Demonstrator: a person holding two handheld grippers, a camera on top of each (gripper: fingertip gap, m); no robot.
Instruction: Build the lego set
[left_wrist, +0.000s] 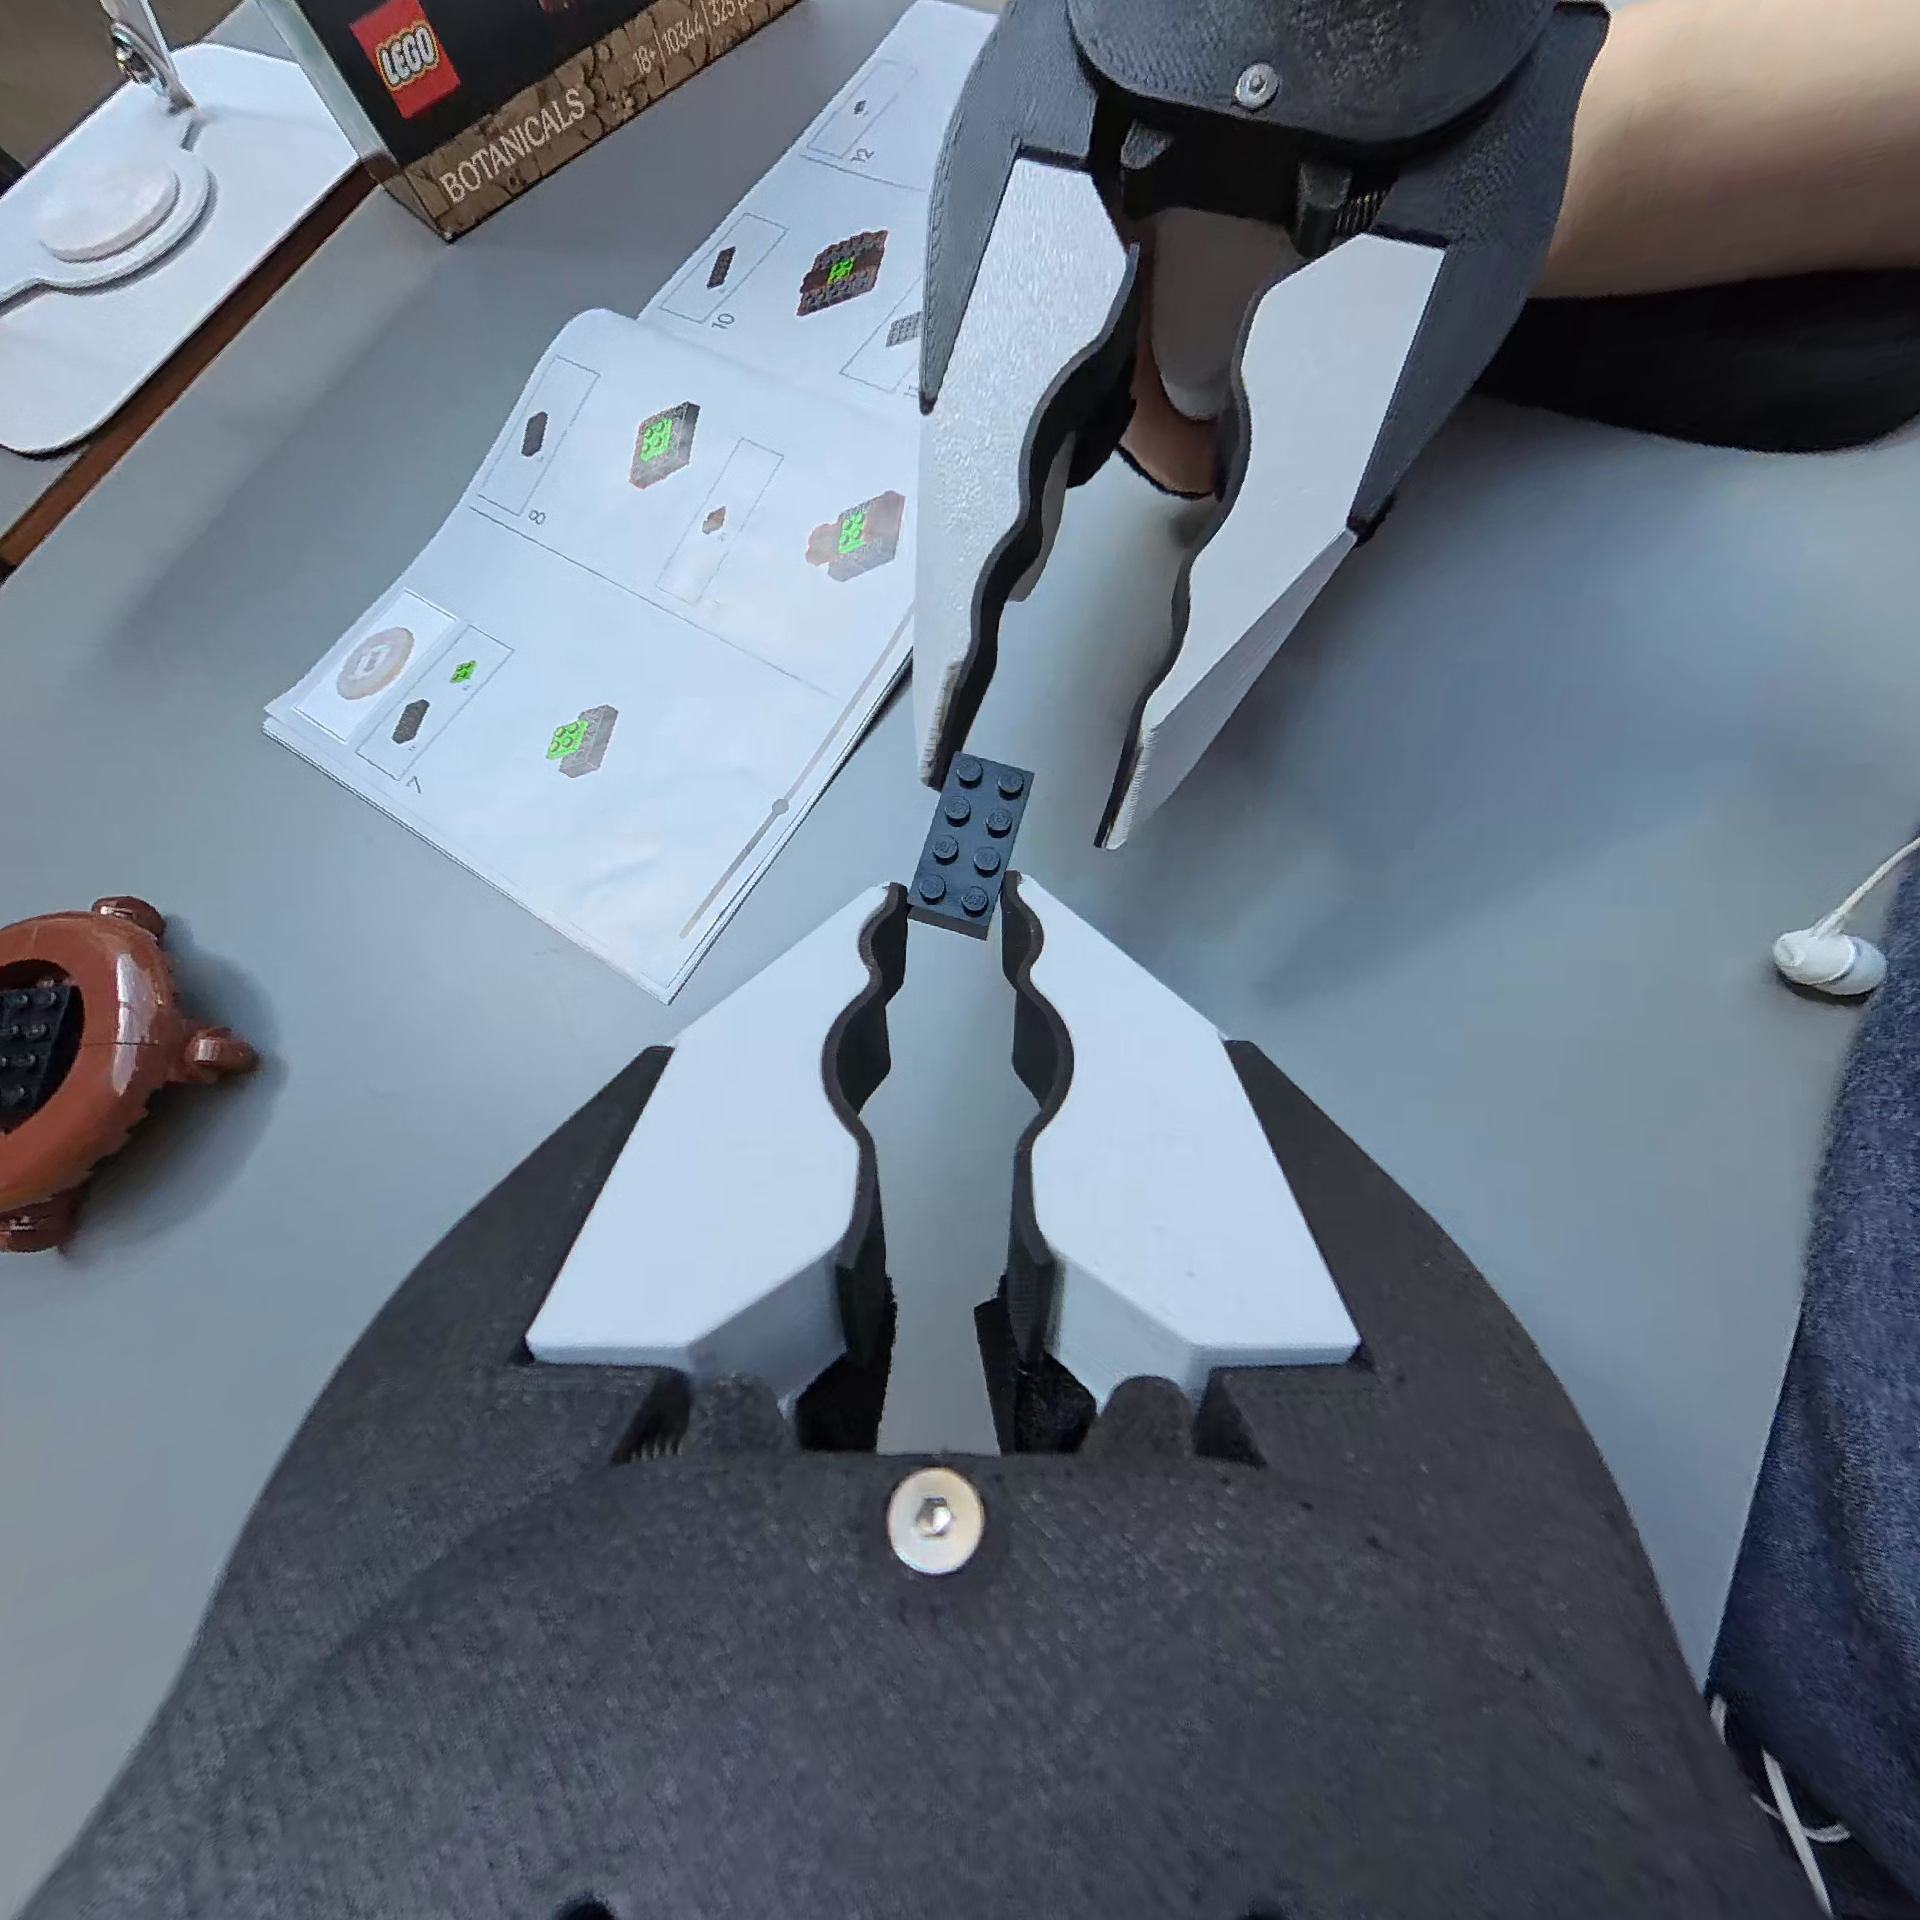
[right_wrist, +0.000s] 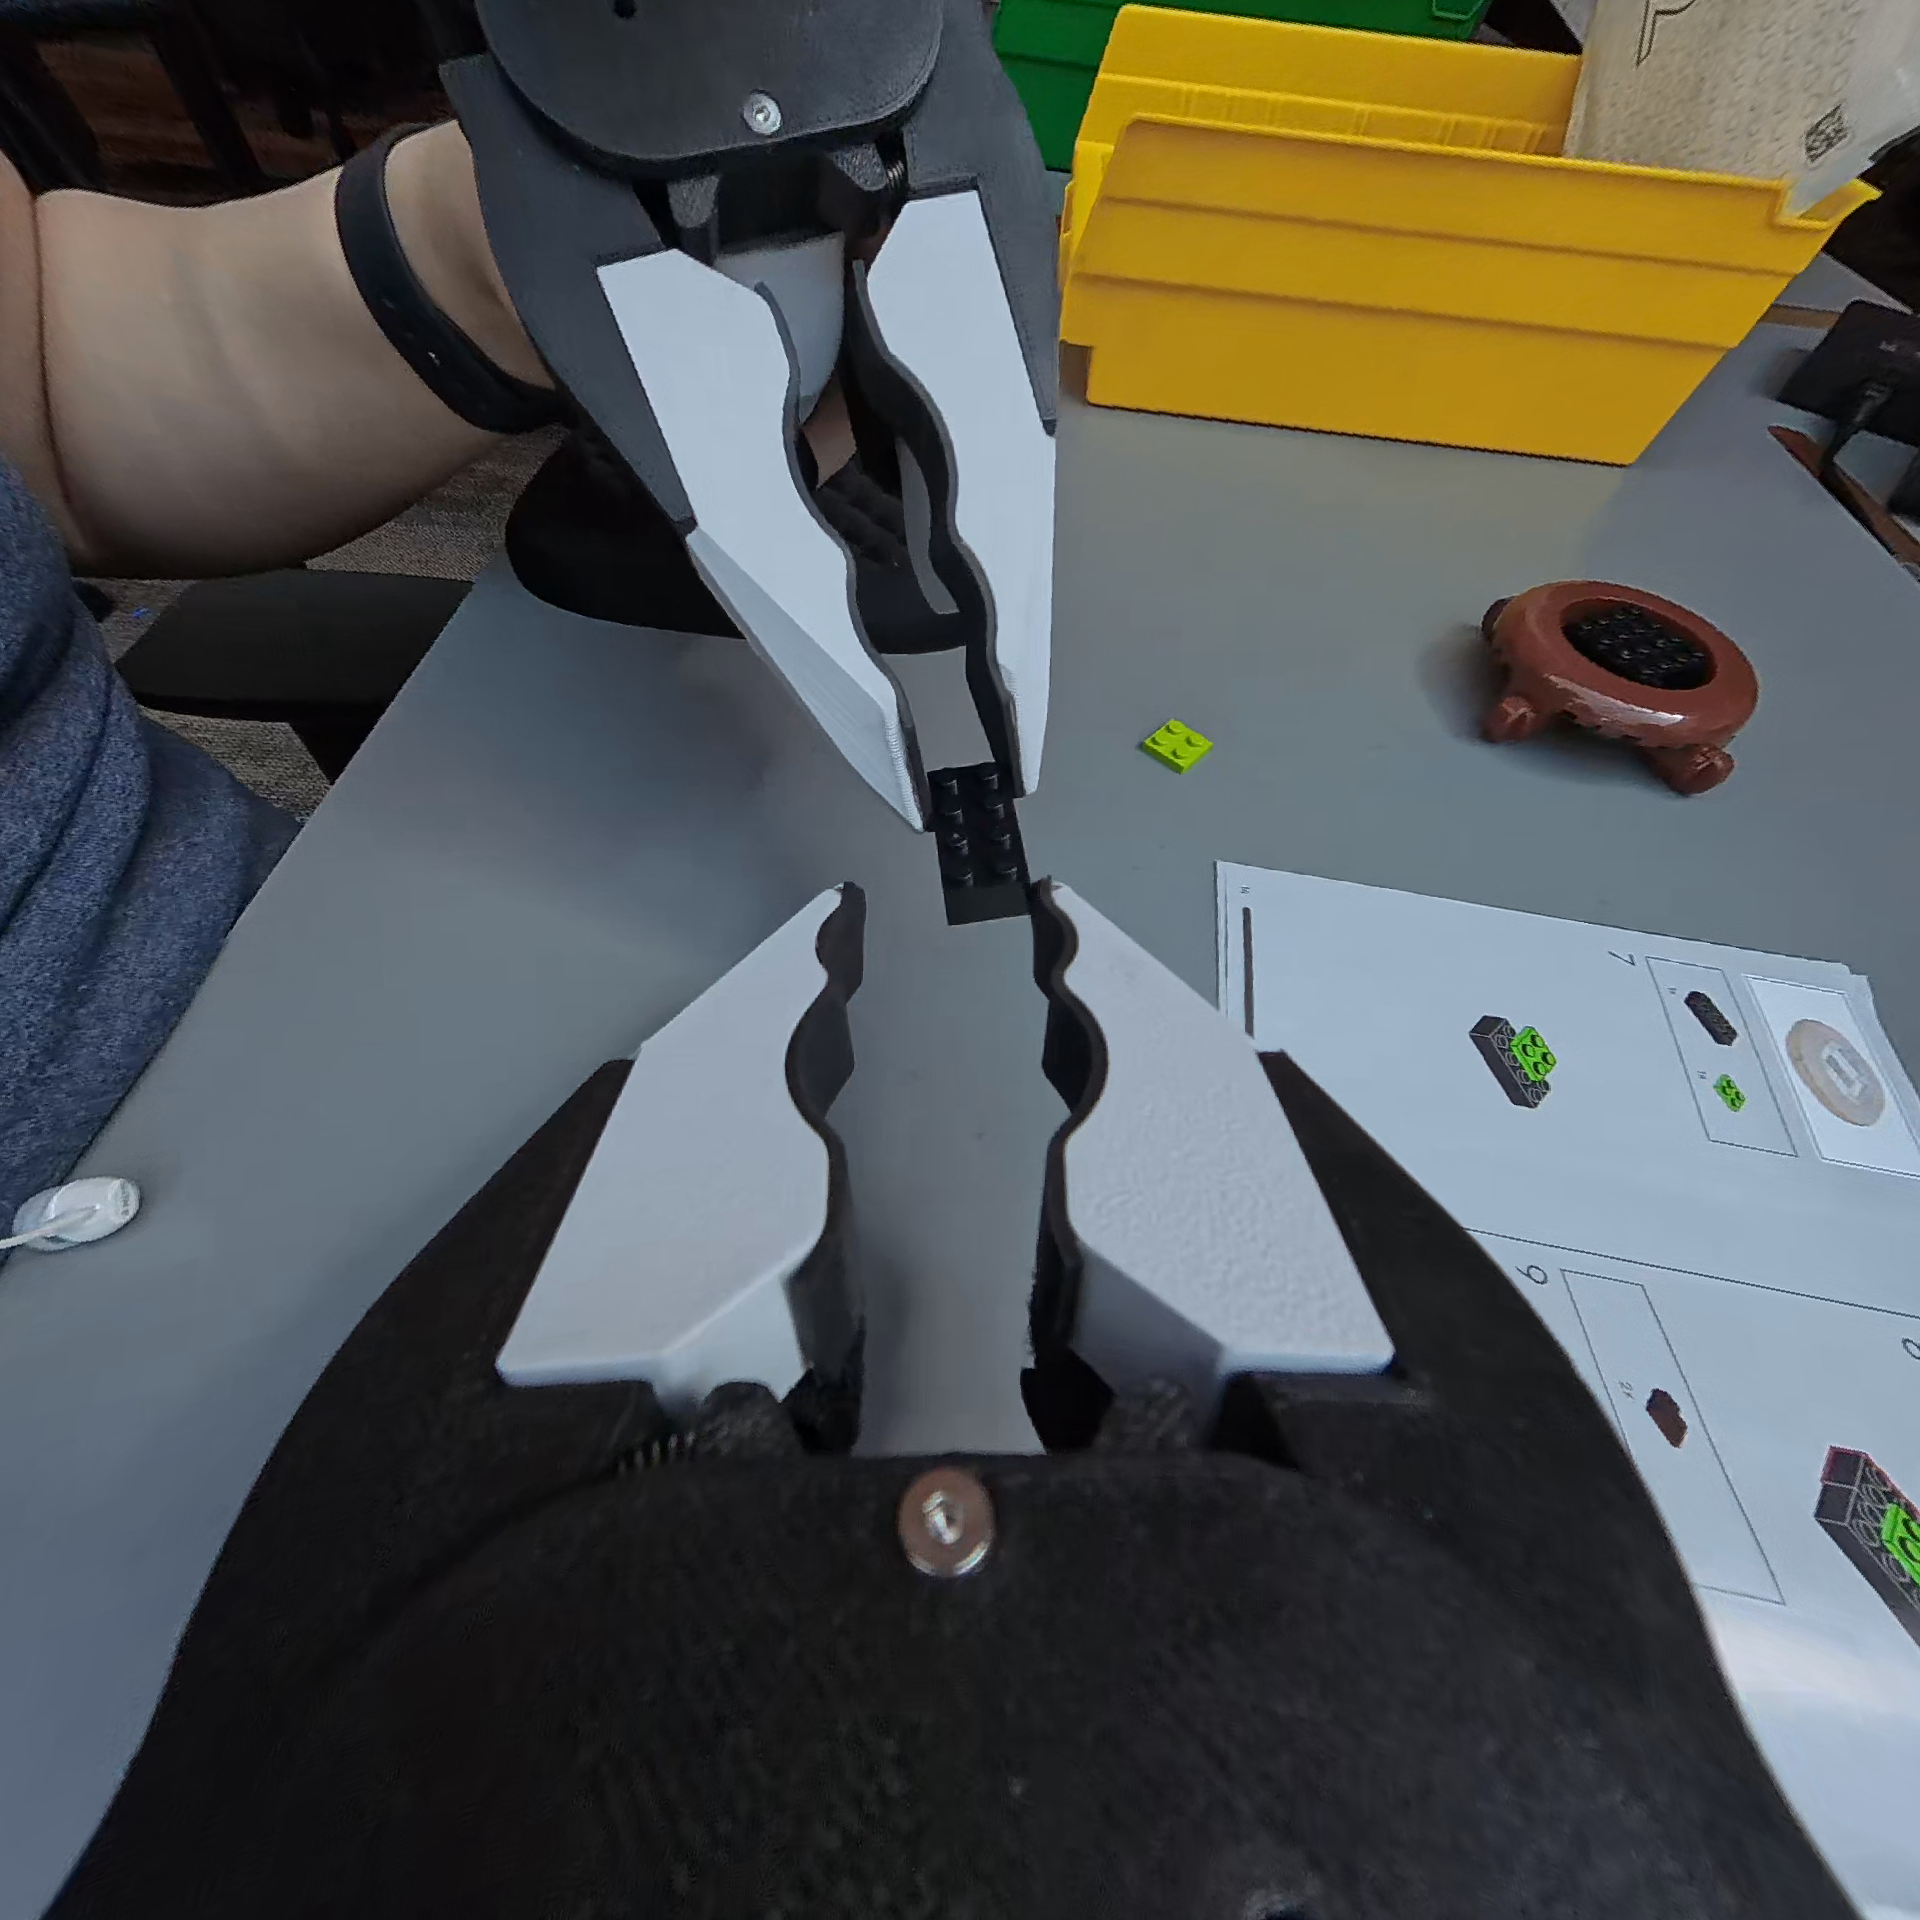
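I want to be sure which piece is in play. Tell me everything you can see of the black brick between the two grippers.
The black brick is a flat two-by-four plate, eight round studs up, glossy plastic. It lies about level above the grey table, one end pinched between the fingertips of the left gripper. The right gripper is open around the far end; one of its fingertips looks to be at the plate's edge, though I cannot tell if it touches. Nothing is attached to the plate.
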